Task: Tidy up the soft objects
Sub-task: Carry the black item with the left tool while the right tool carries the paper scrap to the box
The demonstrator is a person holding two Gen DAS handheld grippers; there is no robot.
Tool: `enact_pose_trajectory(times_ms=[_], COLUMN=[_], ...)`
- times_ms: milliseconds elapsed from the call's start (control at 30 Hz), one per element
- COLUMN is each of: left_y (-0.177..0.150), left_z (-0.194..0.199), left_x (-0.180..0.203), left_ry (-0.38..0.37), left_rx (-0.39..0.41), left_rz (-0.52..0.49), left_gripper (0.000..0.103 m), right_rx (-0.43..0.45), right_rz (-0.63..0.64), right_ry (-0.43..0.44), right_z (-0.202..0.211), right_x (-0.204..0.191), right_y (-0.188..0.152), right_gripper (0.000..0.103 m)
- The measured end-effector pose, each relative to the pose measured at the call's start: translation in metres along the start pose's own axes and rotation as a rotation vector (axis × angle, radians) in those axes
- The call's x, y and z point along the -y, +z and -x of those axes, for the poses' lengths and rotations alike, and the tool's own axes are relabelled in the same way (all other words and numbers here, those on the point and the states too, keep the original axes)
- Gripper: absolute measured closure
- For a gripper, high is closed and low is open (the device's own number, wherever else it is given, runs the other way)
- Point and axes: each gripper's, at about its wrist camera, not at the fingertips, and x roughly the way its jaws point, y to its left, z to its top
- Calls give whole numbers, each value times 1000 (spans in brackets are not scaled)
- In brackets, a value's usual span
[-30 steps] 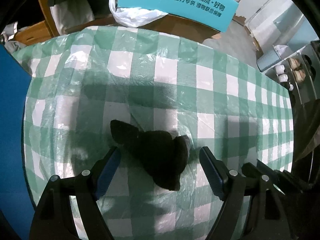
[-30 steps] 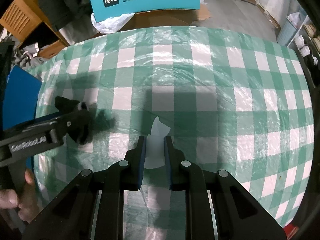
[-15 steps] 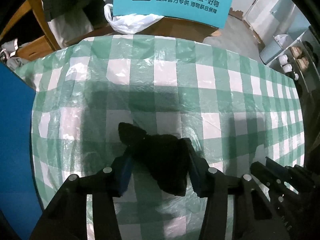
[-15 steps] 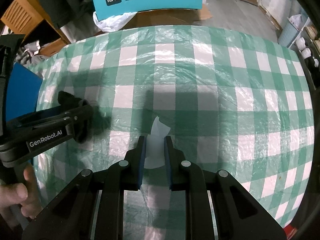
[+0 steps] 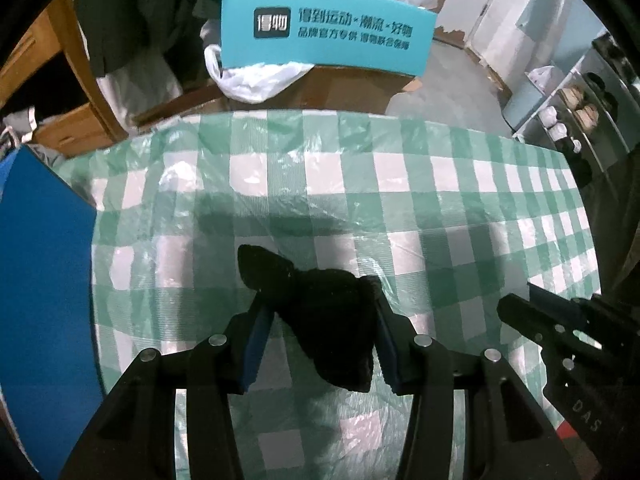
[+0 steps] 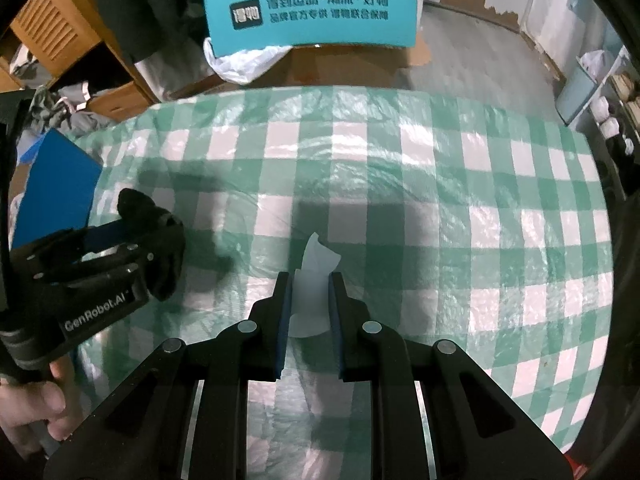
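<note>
Black fuzzy cloth [image 5: 328, 320], lumpy and irregular with a pointed flap sticking out toward 11 o'clock, sits clamped between the two blue-padded fingers of the left gripper [image 5: 318, 322] in the left wrist view. Both pads press into its sides, and the lower end of the cloth hangs toward 6 o'clock between the black finger arms. Beneath it lies a tablecloth [image 5: 400, 208] of green and white checks under a wrinkled, glossy clear plastic film. A flat, smooth blue board [image 5: 44, 280] fills the 9 o'clock side. At 12 o'clock, past the table edge, a teal box [image 5: 328, 32] with printed characters rests on brown cardboard beside a crumpled white plastic bag [image 5: 256, 80]. At 4 o'clock the black body of the right gripper [image 5: 560, 332] is partly visible.

In the right wrist view, the right gripper [image 6: 310, 280] has its blue-padded fingers closed tight on a thin white tissue [image 6: 316, 272]; its soft, creased top curls out toward 12 o'clock above the fingertips. The tool points steeply down at the checked tablecloth [image 6: 480, 200]. At 9 o'clock the left gripper [image 6: 152, 232] appears from the side, its black frame marked with white lettering, the black fuzzy cloth [image 6: 160, 248] bunched in its grip. At 7 o'clock a person's hand [image 6: 36, 412] wraps around that tool's handle. The blue board [image 6: 56, 184] lies at 10 o'clock, the teal box [image 6: 312, 16] at 12 o'clock.
</note>
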Motion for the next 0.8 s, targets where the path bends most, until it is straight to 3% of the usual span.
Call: enact_pose_trajectory(times_ms=[800], left_y=[-18], left_z=[87], left_x=[-18], left_ry=[17], left_rx=[152], left_rz=[-38], left_gripper=[54], right_rx=[118], right_rz=[118], right_ry=[13], right_z=[63], right_x=[-55], right_y=[-1], right_gripper=[87])
